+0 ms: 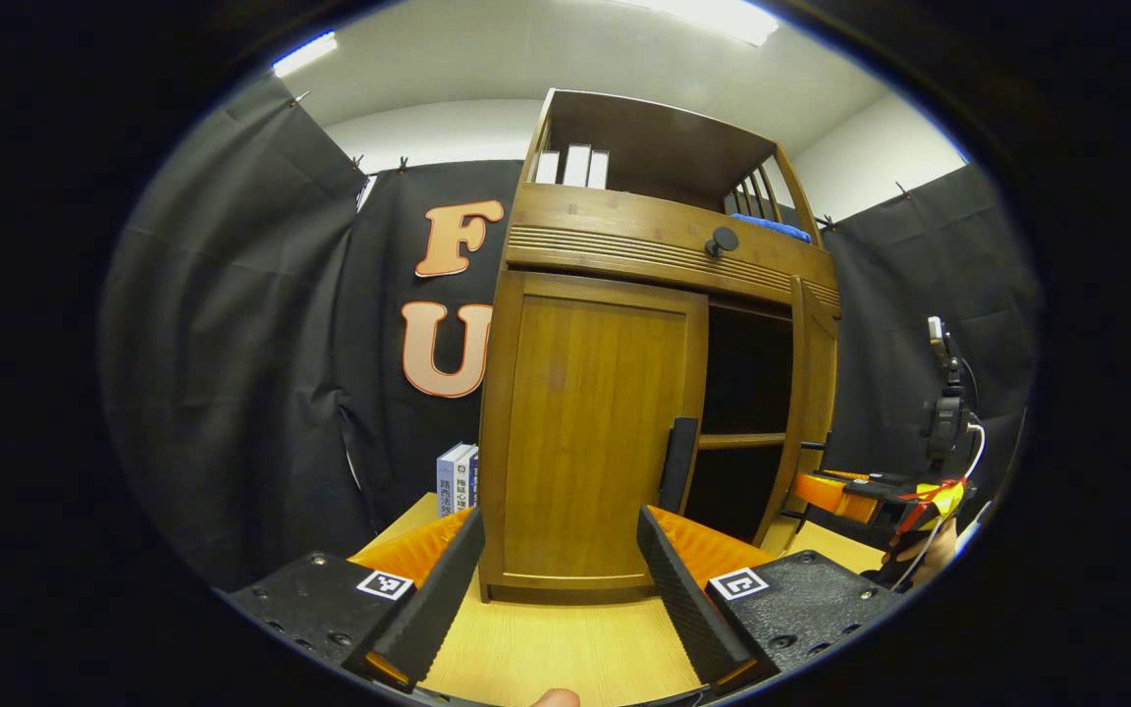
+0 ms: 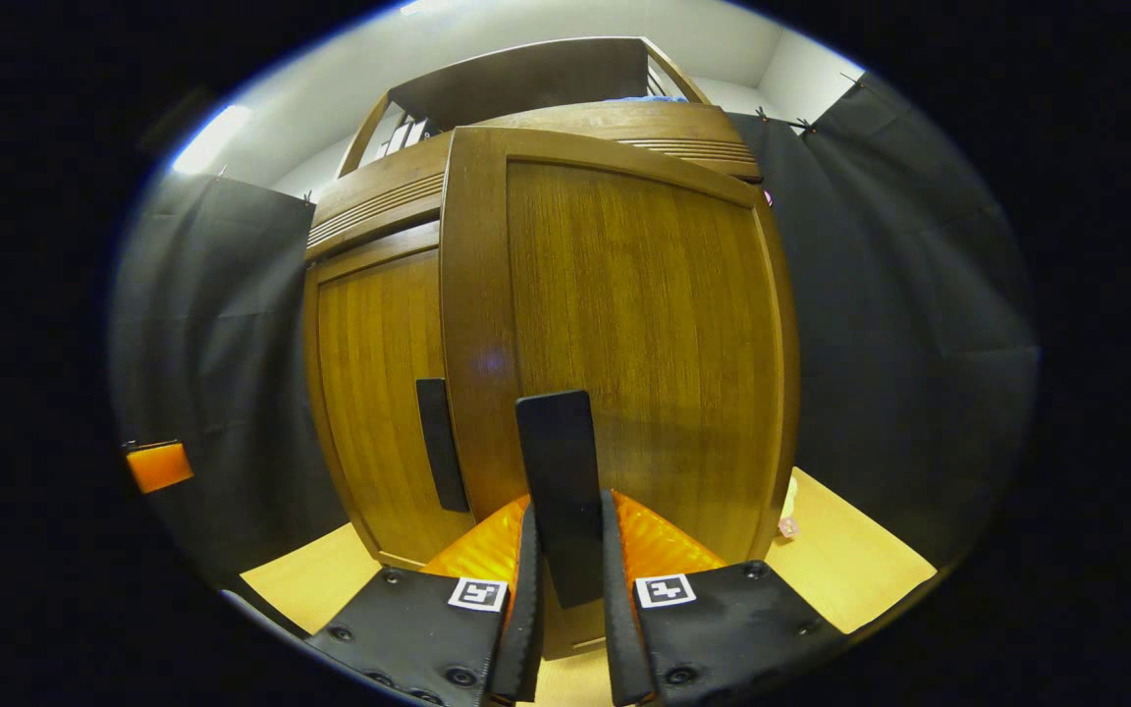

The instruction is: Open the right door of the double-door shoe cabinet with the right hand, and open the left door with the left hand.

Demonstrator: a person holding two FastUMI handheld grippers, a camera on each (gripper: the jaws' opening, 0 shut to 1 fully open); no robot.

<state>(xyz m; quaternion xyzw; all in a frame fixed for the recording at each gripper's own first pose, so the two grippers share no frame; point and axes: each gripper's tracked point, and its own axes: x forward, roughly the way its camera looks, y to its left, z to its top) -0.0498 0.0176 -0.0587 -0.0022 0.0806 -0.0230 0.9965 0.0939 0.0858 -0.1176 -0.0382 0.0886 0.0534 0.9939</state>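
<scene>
The wooden shoe cabinet (image 1: 585,422) stands on a light table. Its left door (image 1: 590,432) is closed, with a black upright handle (image 1: 678,463) at its inner edge. The right door (image 1: 818,393) is swung out, baring a dark inside with a shelf (image 1: 740,441). My left gripper (image 1: 561,579) is open in front of the left door, a short way off it. In the right gripper view, the right door (image 2: 644,344) is close up and my right gripper (image 2: 568,520) is shut on its black handle (image 2: 556,462). The left door (image 2: 379,393) is behind.
The table (image 1: 546,648) runs under the cabinet. Two books (image 1: 456,478) stand left of the cabinet. Up top are white books (image 1: 575,167), a blue cloth (image 1: 772,226) and a round black knob (image 1: 723,239). The right gripper (image 1: 870,491) and a hand are beside the open door.
</scene>
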